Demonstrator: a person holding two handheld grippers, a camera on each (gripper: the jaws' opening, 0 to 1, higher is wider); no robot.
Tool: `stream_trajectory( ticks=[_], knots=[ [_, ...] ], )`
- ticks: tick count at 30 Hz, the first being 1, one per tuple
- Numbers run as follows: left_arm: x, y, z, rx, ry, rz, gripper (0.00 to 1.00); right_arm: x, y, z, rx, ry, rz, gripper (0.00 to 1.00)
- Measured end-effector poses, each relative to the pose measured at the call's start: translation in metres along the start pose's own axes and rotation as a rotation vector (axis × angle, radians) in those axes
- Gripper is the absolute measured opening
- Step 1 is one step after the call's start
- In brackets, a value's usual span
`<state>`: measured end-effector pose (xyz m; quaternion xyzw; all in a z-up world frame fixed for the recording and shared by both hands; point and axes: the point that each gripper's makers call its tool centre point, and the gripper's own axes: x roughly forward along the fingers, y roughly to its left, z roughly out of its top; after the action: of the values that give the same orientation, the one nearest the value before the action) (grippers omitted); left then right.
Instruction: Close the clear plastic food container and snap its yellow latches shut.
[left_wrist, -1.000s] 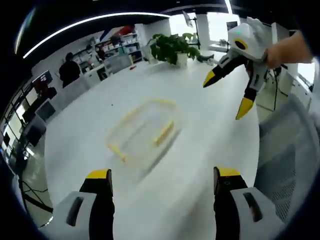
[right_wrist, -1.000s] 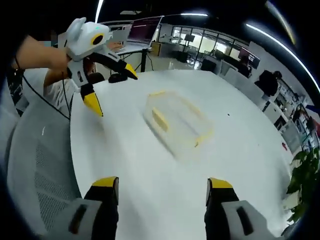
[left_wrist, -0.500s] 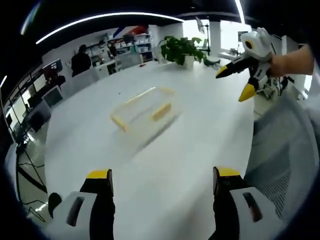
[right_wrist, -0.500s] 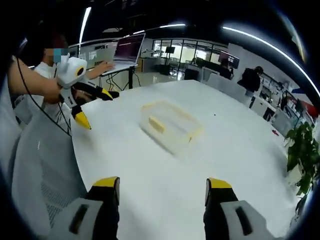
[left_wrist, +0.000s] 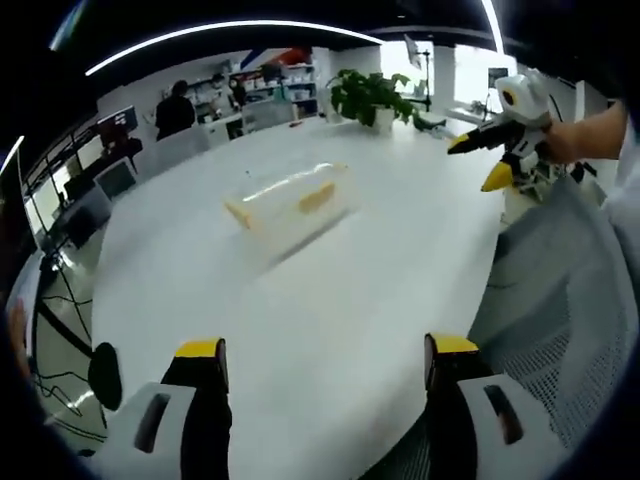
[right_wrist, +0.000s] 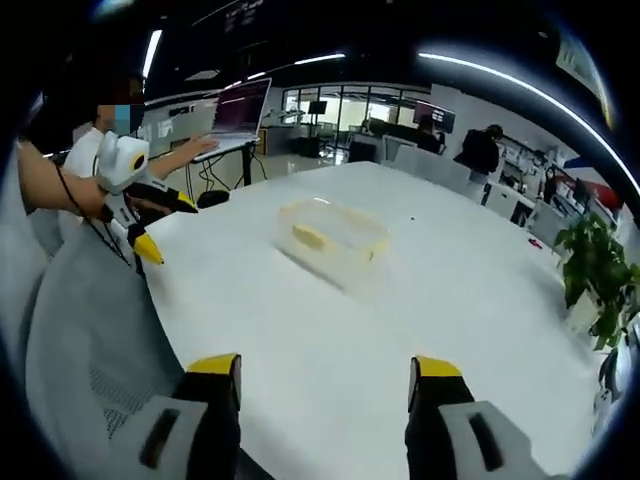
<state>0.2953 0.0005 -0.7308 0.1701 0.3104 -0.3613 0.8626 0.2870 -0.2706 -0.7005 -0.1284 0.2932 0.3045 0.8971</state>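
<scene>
Left gripper view: clear container mid-frame on white table, no legible writing; left gripper and right gripper both gape, holding nothing.

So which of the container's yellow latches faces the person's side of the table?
The long-side latch on the container faces the person's side, toward the left gripper; the other visible latch sits on a short end.

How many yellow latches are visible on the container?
2. In the left gripper view, one latch sits on the container's left end and one latch on its near side. Others may be hidden.
</scene>
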Motion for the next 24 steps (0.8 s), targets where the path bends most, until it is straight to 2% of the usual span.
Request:
stream_trajectory(
  ticks=[6, 15, 24],
  knots=[
    [-0.004, -0.006, -0.008, -0.075, -0.018, 0.013, 0.78, -0.008, 0.005, -0.01, 0.046, -0.016, -0.029, 0.67],
    [-0.007, -0.009, -0.017, -0.102, -0.02, 0.011, 0.74, -0.009, 0.014, -0.024, 0.051, -0.003, -0.041, 0.64],
    [-0.005, -0.01, -0.021, -0.11, -0.015, 0.014, 0.74, -0.008, 0.01, -0.024, 0.053, -0.014, -0.073, 0.62]
  ],
)
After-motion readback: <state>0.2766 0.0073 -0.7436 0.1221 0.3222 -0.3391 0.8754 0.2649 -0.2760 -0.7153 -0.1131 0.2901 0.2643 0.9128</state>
